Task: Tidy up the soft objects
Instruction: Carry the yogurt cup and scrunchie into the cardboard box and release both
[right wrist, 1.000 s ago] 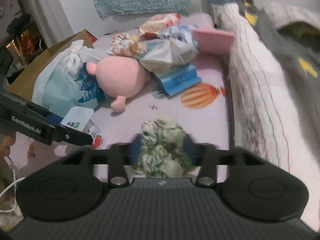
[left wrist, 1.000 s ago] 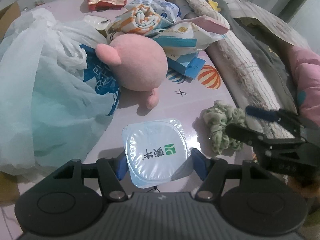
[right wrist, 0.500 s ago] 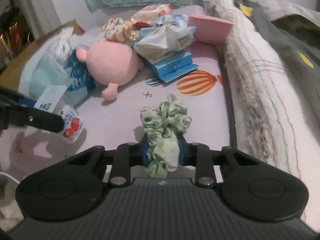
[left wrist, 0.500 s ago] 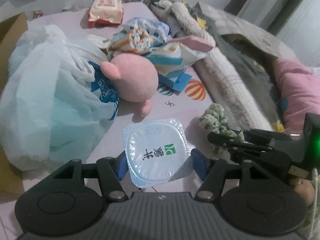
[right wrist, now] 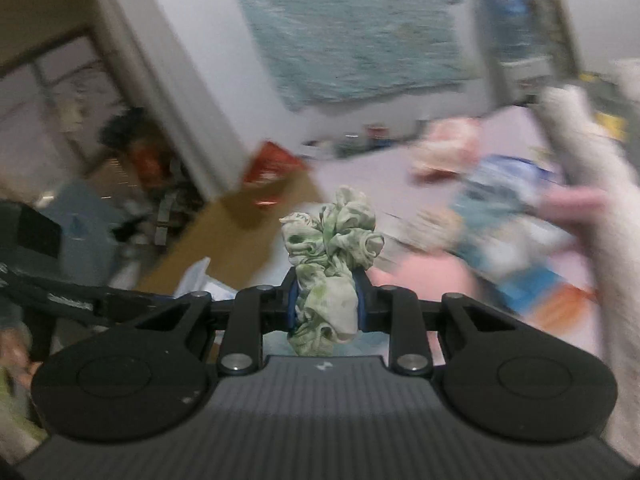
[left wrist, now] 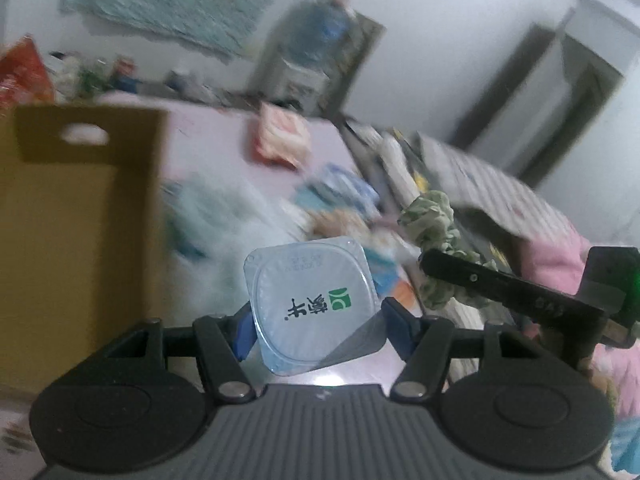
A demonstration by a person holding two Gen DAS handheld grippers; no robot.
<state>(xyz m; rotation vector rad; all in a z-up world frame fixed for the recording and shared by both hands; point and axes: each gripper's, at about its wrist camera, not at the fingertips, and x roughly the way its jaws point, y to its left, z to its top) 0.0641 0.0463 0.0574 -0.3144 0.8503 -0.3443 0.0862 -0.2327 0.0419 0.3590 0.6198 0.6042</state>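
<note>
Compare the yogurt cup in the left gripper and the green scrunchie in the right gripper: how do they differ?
The yogurt cup is a smooth, stiff container with a flat printed foil lid; the green scrunchie is soft, ruffled fabric. The cup keeps the left gripper fairly wide; the scrunchie is squeezed thin in the right gripper, bulging above the pads. The cup is pale blue-white, the scrunchie mottled green. Both are clamped and lifted off the bed.

Both grippers clamped on loads, held side by side.

The left gripper (left wrist: 314,326) grips a yogurt cup (left wrist: 310,306) by its sides; the right gripper (right wrist: 326,306), jaws nearly together, pinches a green scrunchie (right wrist: 330,256), just beside the cup.
</note>
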